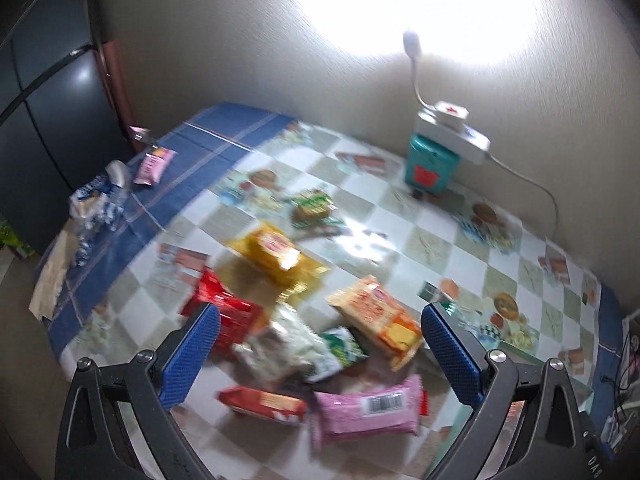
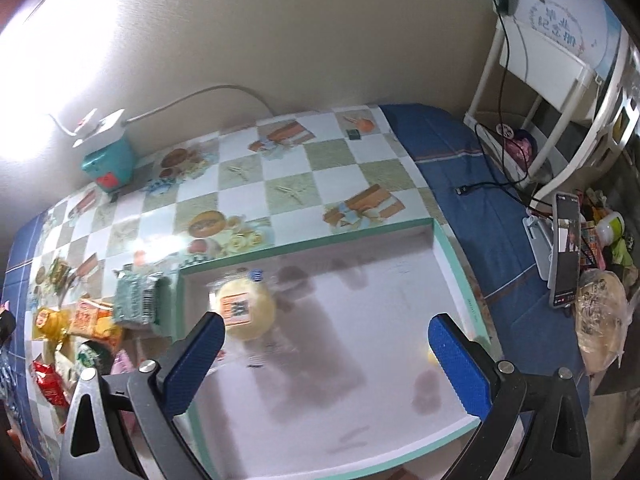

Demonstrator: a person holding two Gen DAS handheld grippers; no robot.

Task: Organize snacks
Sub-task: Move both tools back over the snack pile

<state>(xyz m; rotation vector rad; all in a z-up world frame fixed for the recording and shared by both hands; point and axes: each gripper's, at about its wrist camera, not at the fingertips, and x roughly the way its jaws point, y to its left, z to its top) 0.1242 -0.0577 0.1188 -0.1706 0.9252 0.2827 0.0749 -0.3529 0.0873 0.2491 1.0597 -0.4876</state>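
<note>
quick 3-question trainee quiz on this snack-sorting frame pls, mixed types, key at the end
1. True or false: the left tongs grip the pink packet.
2. What already lies in the white tray? A) a round pale-yellow packaged snack B) a red packet C) nothing
3. Fill in: the teal box by the wall carries a white ____ on top.

Key: 1 false, both tongs are open and empty; 2 A, the round snack; 3 power strip.
</note>
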